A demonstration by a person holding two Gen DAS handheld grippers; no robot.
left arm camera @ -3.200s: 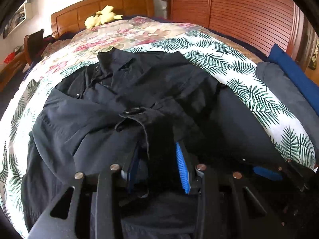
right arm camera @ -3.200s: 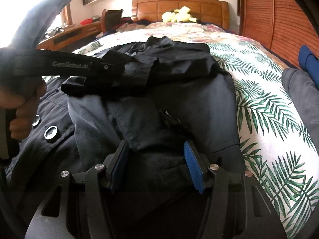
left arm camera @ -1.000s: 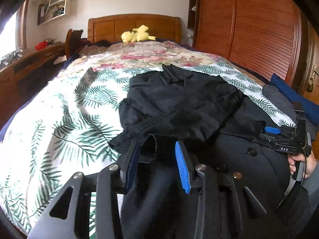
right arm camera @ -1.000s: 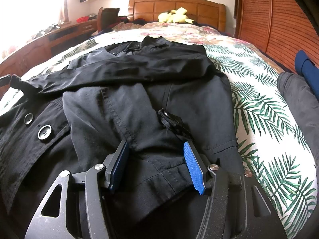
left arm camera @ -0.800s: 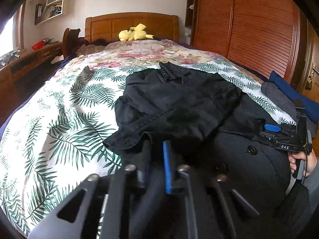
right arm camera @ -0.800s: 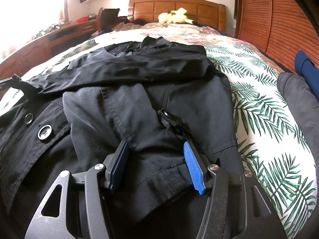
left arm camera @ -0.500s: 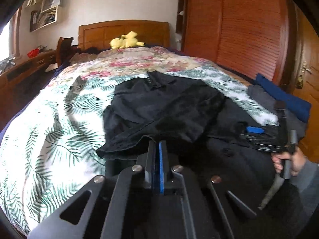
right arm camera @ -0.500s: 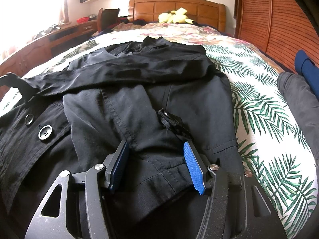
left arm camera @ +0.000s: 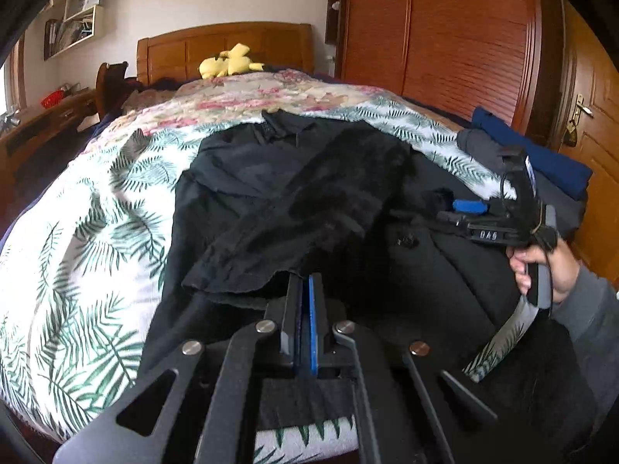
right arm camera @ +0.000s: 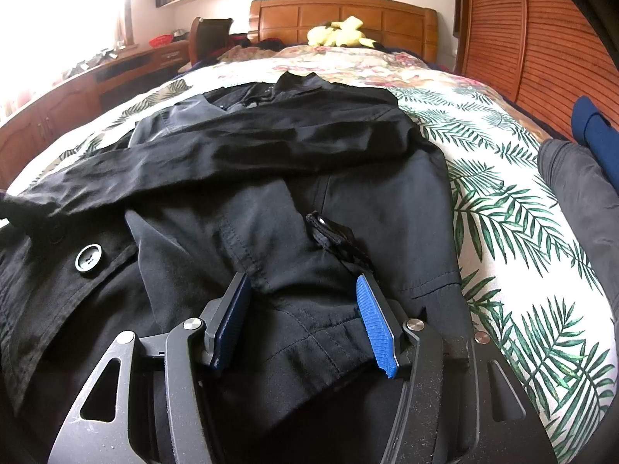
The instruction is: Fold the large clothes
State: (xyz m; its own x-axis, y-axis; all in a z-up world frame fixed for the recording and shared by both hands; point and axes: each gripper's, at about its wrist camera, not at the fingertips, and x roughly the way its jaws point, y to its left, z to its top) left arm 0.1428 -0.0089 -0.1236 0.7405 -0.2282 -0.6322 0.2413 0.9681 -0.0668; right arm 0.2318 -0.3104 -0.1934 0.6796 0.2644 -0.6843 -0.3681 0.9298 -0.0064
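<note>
The black coat [right arm camera: 240, 208] lies spread on the palm-leaf bedspread [right arm camera: 503, 208], collar toward the wooden headboard [right arm camera: 340, 15], with one sleeve [right arm camera: 232, 158] folded across its chest and a large grey button [right arm camera: 88, 258] showing on the front flap. The left gripper [left arm camera: 303, 290] is clamped tight at the sleeve cuff, though whether cloth is pinched between the pads cannot be told. The right gripper [right arm camera: 303, 290] stands with jaws apart over the hem, its lower edge hidden beneath the mount, and a hand [left arm camera: 541, 266] grips its handle.
</note>
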